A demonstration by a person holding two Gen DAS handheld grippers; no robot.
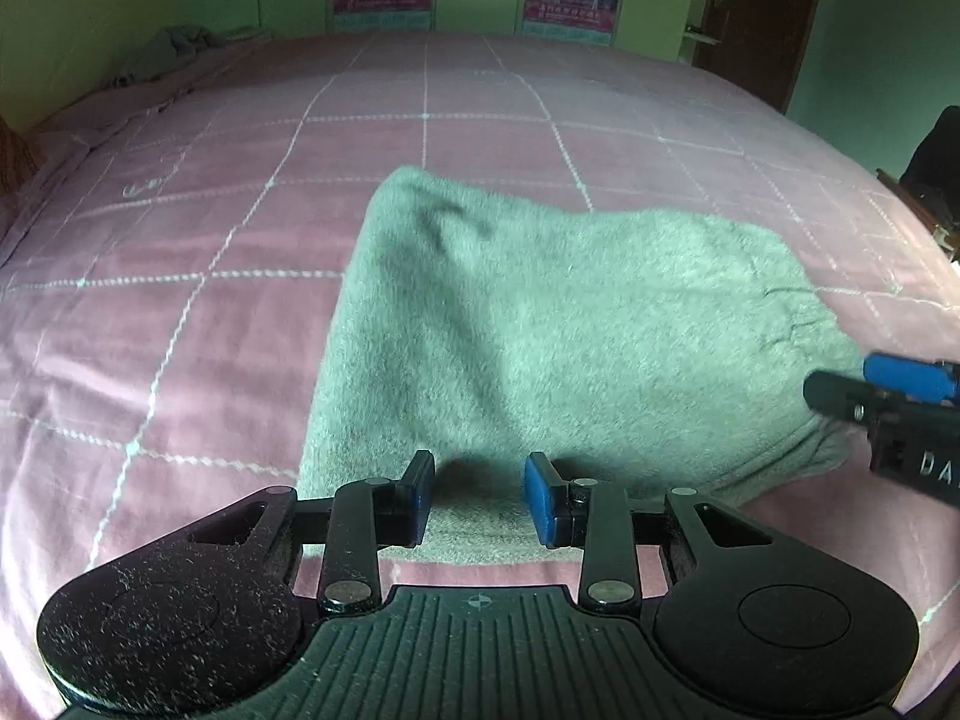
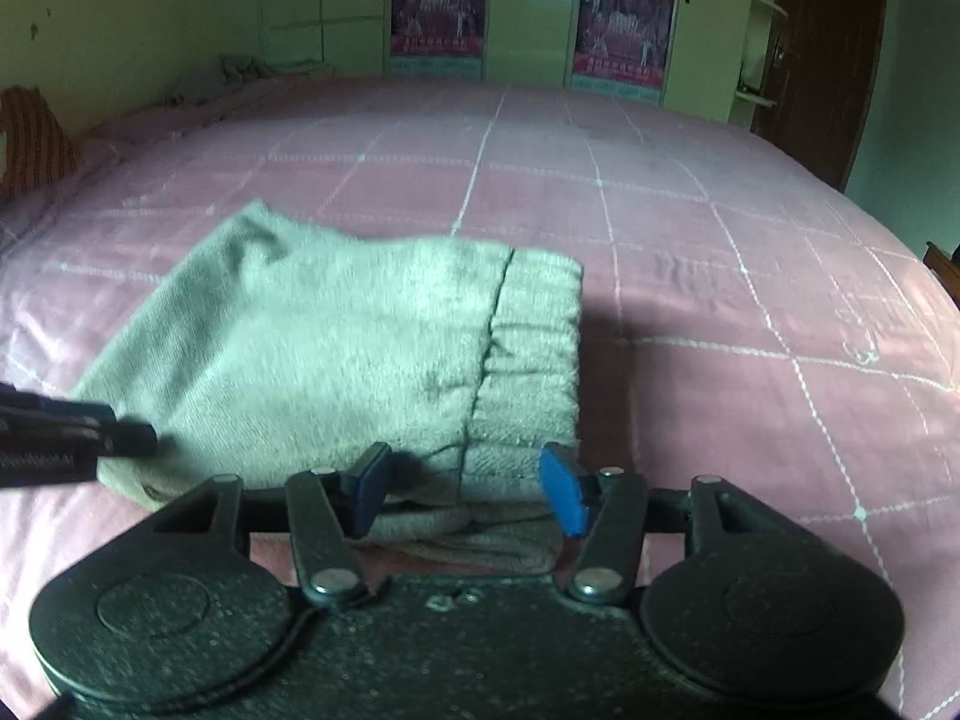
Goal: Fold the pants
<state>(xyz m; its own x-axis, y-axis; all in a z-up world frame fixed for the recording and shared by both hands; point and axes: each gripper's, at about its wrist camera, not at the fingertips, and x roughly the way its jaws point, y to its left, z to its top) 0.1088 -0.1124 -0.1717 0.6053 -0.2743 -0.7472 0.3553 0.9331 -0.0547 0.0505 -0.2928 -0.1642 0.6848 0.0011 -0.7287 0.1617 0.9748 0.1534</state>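
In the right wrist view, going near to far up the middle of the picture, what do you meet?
Right tongs → folded grey pants with the ribbed waistband → pink checked bedsheet → wardrobe doors with two posters.

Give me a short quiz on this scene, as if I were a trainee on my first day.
1. True or false: the grey pants lie on a pink bedsheet with a white grid.
2. In the right wrist view, the ribbed waistband is at which end of the pants? A) left B) right C) hidden
3. Fill in: ___ posters hang on the far wall.

Key: 1 true; 2 B; 3 two.
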